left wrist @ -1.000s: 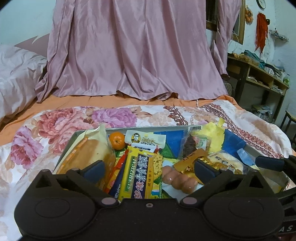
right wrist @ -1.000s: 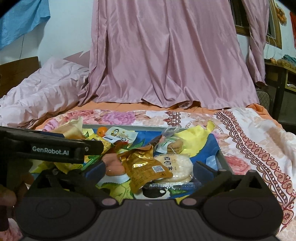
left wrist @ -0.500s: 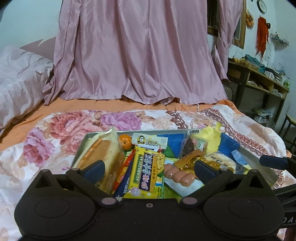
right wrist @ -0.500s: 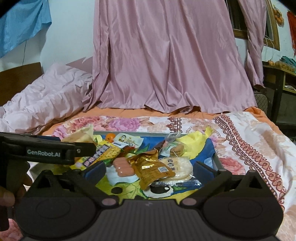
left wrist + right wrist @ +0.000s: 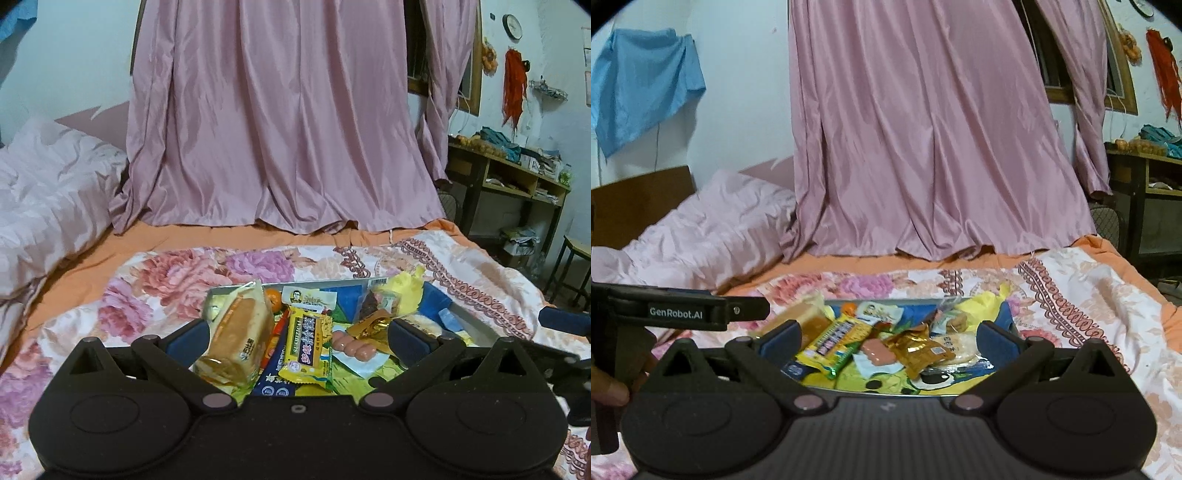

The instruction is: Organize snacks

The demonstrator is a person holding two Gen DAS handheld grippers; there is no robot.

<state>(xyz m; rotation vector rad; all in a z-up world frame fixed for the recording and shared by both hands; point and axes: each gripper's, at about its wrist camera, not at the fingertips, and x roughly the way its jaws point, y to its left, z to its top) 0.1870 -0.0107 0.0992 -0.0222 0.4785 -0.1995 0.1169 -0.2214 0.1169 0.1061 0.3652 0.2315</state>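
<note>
Both grippers wide, empty. Bread pack (image 5: 236, 332) sits just ahead of left gripper (image 5: 295, 338), long axis near-far, left side of tray (image 5: 886, 301); left hand nearer.

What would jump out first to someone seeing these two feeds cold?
Probably the tray heaped with snacks on the flowered bedspread, straight ahead of both open grippers. On its left side a wrapped bread loaf stands tallest, with a yellow snack bar beside it and pink sausages near the middle. Behind it all hangs a big pink curtain.
</note>
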